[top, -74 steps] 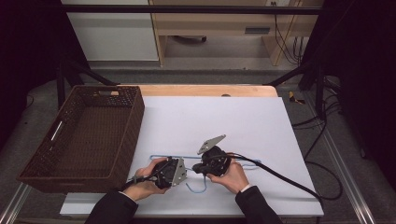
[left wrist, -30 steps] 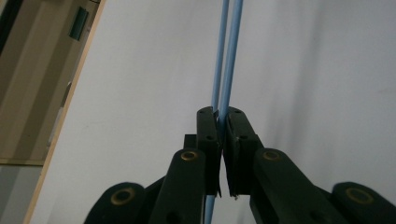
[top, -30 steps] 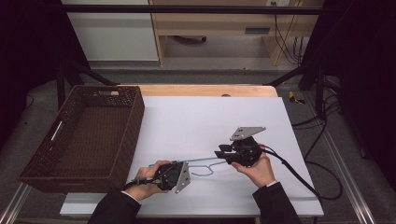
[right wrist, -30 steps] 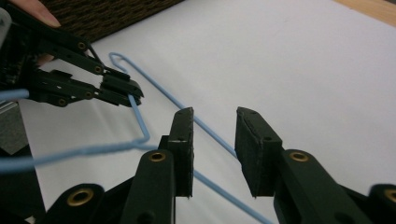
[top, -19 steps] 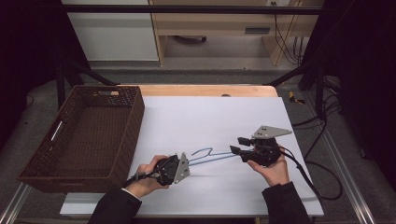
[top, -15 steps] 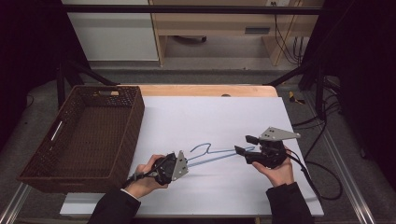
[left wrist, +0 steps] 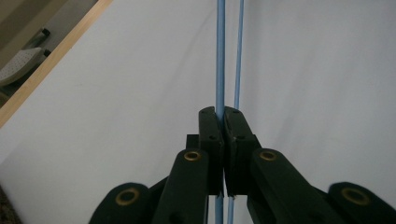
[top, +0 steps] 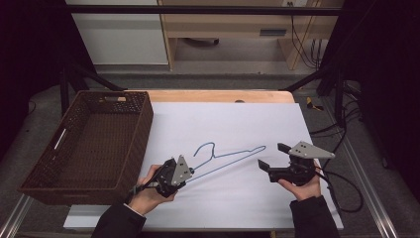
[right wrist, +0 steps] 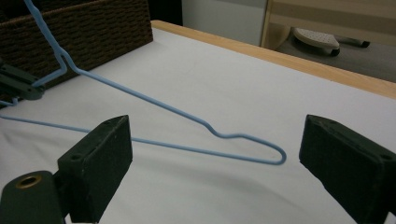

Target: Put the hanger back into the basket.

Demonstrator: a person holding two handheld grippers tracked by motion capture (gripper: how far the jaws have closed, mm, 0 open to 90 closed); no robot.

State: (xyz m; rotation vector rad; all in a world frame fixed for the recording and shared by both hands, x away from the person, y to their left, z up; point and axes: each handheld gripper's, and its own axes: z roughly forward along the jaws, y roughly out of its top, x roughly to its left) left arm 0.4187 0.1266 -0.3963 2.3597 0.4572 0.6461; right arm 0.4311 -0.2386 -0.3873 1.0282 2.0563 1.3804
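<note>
Lower centre of the high view: my left gripper (top: 184,172) is clamped tight on one end of a light-blue wire coat hanger (top: 233,156), whose long bottom bar runs up and to the right across the white table cover (top: 223,119) toward the frame's right half. In the left gripper view the two black jaws meet on the thicker-looking blue wire (left wrist: 220,56), with a second strand just beside it to the right.

My right gripper (top: 272,159), at lower right of the high view, is spread wide and holds nothing. It sits just beyond the hanger's far shoulder tip, apart from it, jaws pointing left toward it. The right gripper view puts that rounded tip (right wrist: 278,156) low in the frame, between the two open jaws but ahead of them, not touching either.

The hook curls upward near the middle of the high view, closer to the left gripper than to the right. A dark woven basket (top: 34,163) stands at the left edge of the table, beside my left hand (top: 148,193).

As I judge it, the hanger's long axis points almost straight at the open right gripper, so that hand is the one placed to take the free end.
</note>
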